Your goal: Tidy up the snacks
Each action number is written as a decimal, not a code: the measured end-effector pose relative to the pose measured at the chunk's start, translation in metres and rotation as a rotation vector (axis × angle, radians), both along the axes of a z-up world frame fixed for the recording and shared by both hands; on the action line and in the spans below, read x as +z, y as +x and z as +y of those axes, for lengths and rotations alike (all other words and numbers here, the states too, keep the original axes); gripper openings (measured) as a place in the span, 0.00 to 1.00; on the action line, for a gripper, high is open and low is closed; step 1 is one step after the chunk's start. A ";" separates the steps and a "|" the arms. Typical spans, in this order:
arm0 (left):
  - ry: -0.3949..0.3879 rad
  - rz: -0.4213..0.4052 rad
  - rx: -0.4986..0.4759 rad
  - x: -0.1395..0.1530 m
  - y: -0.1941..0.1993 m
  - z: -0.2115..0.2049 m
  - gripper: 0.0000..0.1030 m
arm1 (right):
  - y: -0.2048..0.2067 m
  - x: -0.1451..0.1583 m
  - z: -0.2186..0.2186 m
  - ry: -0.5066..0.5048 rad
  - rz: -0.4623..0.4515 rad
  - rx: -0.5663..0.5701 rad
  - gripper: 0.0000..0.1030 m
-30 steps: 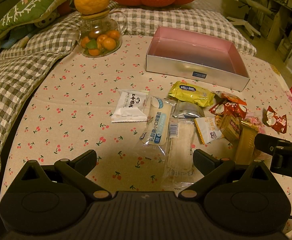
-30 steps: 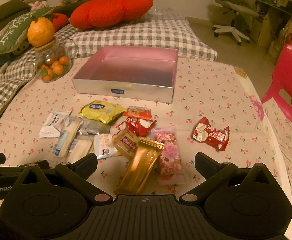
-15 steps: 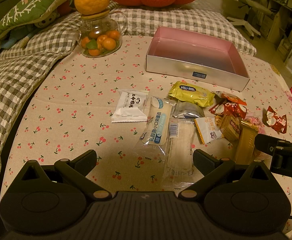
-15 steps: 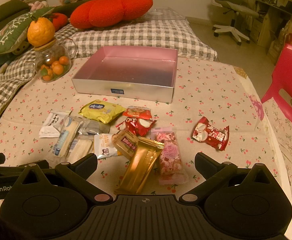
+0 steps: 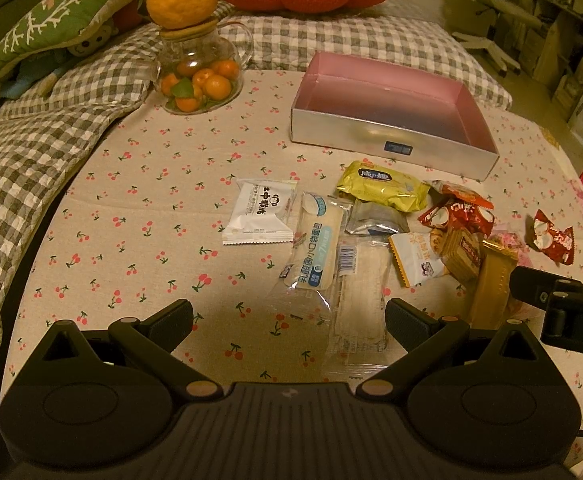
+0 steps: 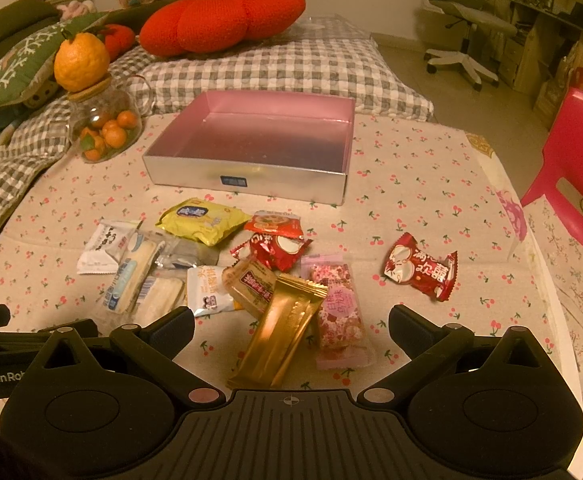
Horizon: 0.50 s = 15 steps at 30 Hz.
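Cherry-print cloth (image 5: 139,208) covers the surface, w/ a silver box w/ pink inside (image 5: 391,120) at the back, nothing in it. Snack packets sit loose in front of the box: white packet (image 5: 261,214), yellow packet (image 5: 383,186), gold bar (image 6: 283,332), and red packet (image 6: 421,268) apart on the right. Left gripper (image 5: 289,314) and right gripper (image 6: 291,322) both hover w/ jaws spread wide, holding nothing.

Left gripper (image 5: 288,316) and right gripper (image 6: 291,317): matte black bodies, ribbed centre plate behind the jaws, round disc housings either side. Copper-coloured pivot pins at each finger root. White lettering on the side (partly cut off: "GenRo", "DA").
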State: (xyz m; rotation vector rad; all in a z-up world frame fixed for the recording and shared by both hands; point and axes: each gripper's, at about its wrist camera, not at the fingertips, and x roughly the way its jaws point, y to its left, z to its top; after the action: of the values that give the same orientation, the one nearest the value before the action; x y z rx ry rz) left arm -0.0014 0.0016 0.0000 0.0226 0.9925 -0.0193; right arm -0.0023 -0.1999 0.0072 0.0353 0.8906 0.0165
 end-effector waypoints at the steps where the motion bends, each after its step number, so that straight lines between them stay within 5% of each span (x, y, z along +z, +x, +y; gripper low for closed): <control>1: 0.000 0.000 -0.001 0.000 0.000 0.000 0.99 | 0.000 0.000 0.000 -0.001 -0.001 0.001 1.00; 15: 0.008 -0.040 -0.029 0.003 0.008 0.000 0.99 | 0.010 0.004 -0.008 0.036 0.051 0.054 1.00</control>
State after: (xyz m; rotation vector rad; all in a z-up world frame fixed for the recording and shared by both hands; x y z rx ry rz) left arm 0.0063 0.0019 0.0029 0.0449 0.9522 -0.0412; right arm 0.0078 -0.2078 0.0107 0.0455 0.9418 0.0823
